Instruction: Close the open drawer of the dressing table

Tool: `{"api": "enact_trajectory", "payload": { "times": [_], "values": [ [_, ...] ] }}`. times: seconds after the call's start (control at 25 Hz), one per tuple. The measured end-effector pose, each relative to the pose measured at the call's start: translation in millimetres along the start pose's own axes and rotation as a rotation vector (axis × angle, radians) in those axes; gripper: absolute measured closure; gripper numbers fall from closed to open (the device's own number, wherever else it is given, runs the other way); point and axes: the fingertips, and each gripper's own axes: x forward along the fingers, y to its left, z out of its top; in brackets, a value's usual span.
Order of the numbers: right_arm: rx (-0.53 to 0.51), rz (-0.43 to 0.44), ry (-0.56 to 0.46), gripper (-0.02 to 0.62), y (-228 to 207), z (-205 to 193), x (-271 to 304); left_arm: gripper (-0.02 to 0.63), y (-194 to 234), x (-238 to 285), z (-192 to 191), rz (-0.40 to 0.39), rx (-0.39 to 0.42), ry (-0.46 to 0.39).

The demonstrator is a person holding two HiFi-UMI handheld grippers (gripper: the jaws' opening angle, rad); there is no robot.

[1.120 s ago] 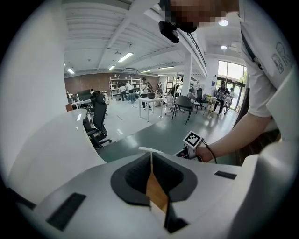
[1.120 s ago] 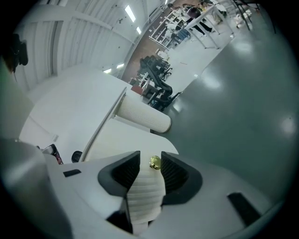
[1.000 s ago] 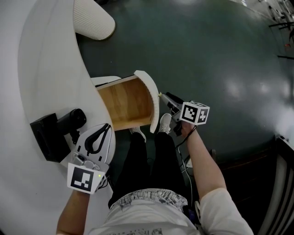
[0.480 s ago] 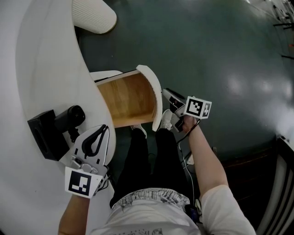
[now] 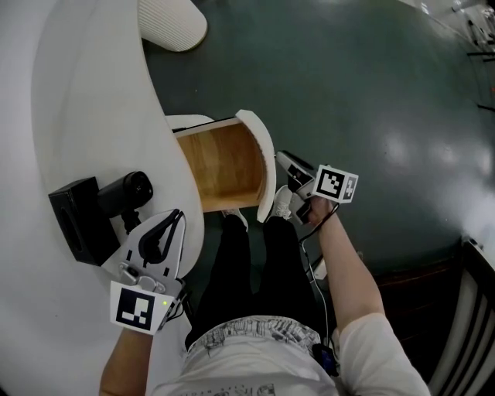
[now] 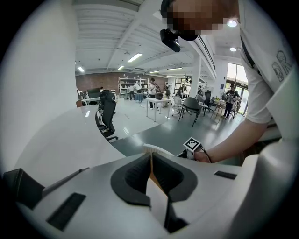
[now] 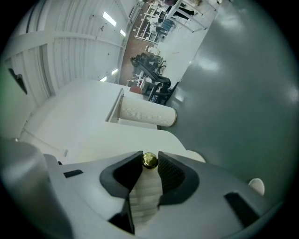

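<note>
The open drawer (image 5: 228, 166) shows its wooden inside and juts from the white dressing table (image 5: 85, 108). Its curved white front (image 5: 267, 166) faces right. My right gripper (image 5: 280, 160) is against that front. In the right gripper view its pads (image 7: 133, 170) sit on either side of the small gold knob (image 7: 149, 159) and touch it, so the right gripper (image 7: 150, 164) is shut on the knob. My left gripper (image 5: 178, 216) rests on the table top near the drawer, jaws together with nothing in them; the left gripper (image 6: 150, 158) points toward the drawer front.
A black device (image 5: 93, 213) lies on the table just left of my left gripper. A ribbed white cushion (image 5: 172, 23) sits at the top edge. The person's legs and shoes (image 5: 247, 255) stand below the drawer. Dark floor (image 5: 387, 93) stretches to the right.
My right gripper has closed up against the drawer front, and the knob no longer shows beside it in the head view. The left gripper has stayed where it was.
</note>
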Motion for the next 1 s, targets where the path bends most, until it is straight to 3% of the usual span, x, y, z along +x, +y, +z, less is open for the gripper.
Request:
{"api": "enact_trajectory", "payload": {
  "times": [0.16, 1.0],
  "values": [
    [-0.019, 0.050, 0.030, 0.483, 11.1, -7.0, 12.0, 0.575, 0.1, -4.2, 0.4, 0.024, -0.011, -0.002],
    [-0.105, 0.081, 0.221, 0.483, 64.2, -83.4, 108.4, 0.575, 46.7, -69.5, -23.1, 0.155, -0.080, -0.048]
  ]
}}
